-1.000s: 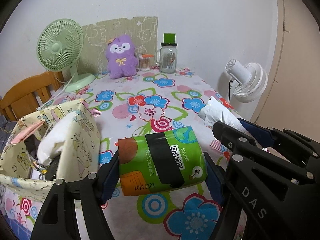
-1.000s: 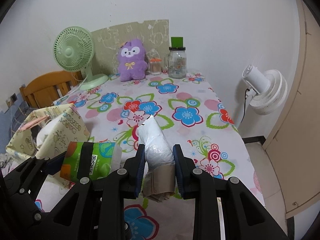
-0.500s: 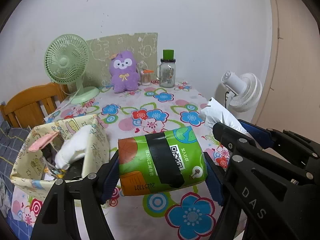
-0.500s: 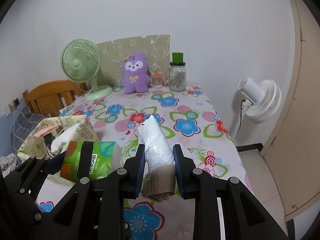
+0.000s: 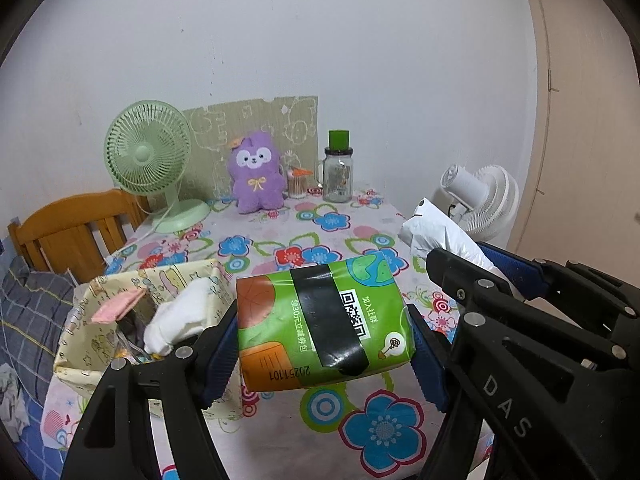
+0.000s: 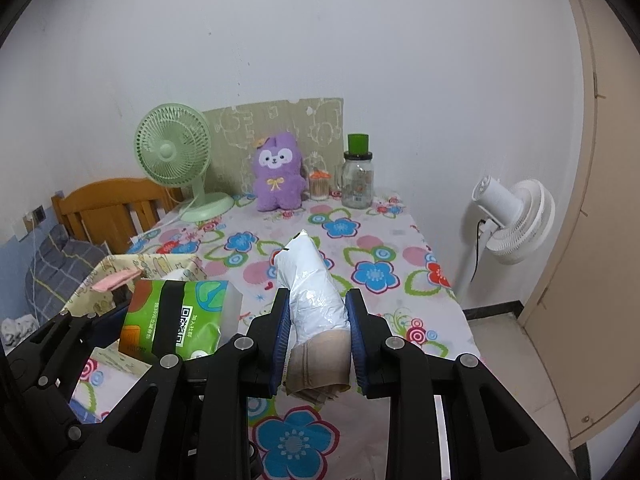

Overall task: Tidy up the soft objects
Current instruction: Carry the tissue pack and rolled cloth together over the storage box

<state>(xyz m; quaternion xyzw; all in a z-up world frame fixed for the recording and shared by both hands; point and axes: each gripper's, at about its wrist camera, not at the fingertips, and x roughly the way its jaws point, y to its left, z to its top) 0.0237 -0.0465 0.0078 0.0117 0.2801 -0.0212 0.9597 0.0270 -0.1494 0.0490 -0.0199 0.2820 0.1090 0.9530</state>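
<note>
My left gripper (image 5: 322, 354) is shut on a green tissue pack (image 5: 322, 322) with a black band and holds it above the table's near edge. The pack also shows in the right wrist view (image 6: 176, 320). My right gripper (image 6: 318, 334) is shut on a white plastic-wrapped roll (image 6: 312, 284) with beige cloth at its base, held to the right of the pack; the roll also shows in the left wrist view (image 5: 440, 228). A yellow patterned fabric basket (image 5: 80, 344) stands at the near left, holding a white cloth (image 5: 180, 316) and a pink item (image 5: 120, 304).
A purple plush toy (image 5: 256, 174), a green desk fan (image 5: 148, 156), a glass jar with a green lid (image 5: 338, 172) and a small toothpick jar (image 5: 297, 182) stand along the wall. A wooden chair (image 5: 68, 232) is at the left, a white floor fan (image 5: 480, 196) at the right.
Both grippers have pulled back and risen with their loads; the table, basket and far objects look farther and lower. Neither grip has changed.
</note>
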